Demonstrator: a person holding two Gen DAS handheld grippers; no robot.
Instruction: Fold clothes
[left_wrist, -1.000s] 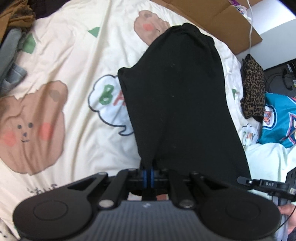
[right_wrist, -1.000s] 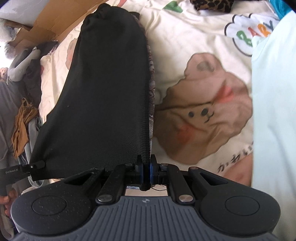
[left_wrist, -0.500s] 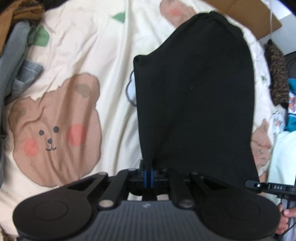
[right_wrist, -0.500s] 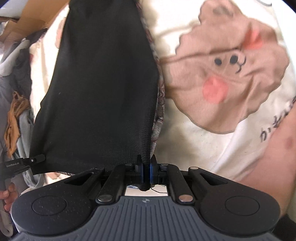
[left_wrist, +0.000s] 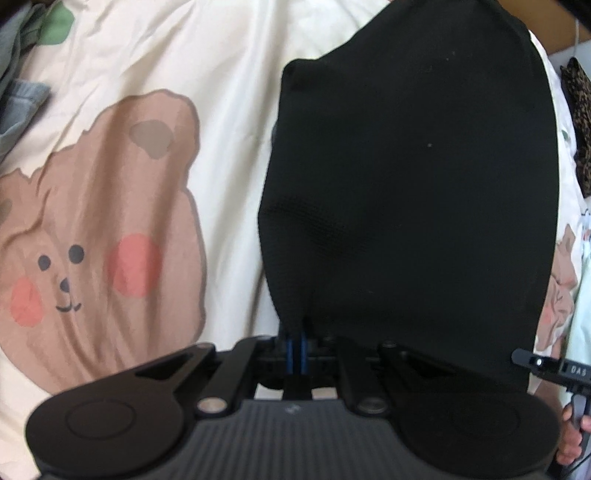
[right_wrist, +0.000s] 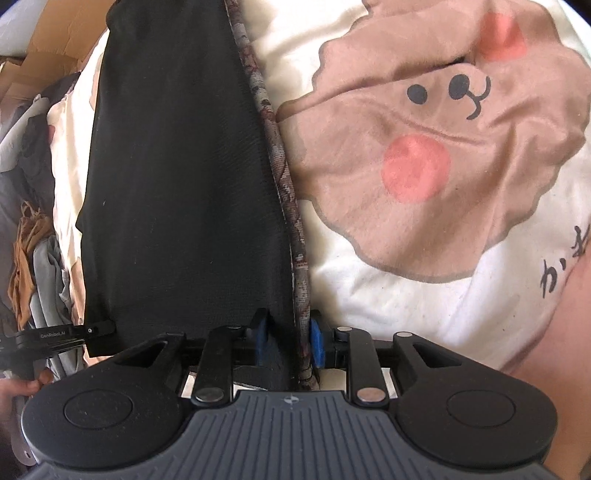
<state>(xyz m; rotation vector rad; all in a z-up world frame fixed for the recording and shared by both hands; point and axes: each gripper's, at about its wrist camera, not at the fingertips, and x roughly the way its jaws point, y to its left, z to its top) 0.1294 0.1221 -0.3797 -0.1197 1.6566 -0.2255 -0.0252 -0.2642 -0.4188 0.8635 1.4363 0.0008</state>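
Note:
A black garment (left_wrist: 413, 192) lies stretched away from me over a cream bedspread with bear prints (left_wrist: 103, 229). My left gripper (left_wrist: 295, 341) is shut on its near left corner. In the right wrist view the same black garment (right_wrist: 177, 177) shows a patterned inner edge (right_wrist: 280, 177) along its right side. My right gripper (right_wrist: 290, 341) has its blue pads (right_wrist: 317, 341) apart, with the garment's near right corner lying loose between them.
A pile of grey and brown clothes (right_wrist: 33, 251) lies left of the garment. Cardboard (right_wrist: 55, 44) sits at the far end. A leopard-print item (left_wrist: 580, 122) lies at the right. The other gripper's tip (left_wrist: 546, 365) shows beside the garment.
Both grippers moved lower and closer to the bedspread, laying the garment down. My right gripper's jaws have opened off the corner; the left stays shut.

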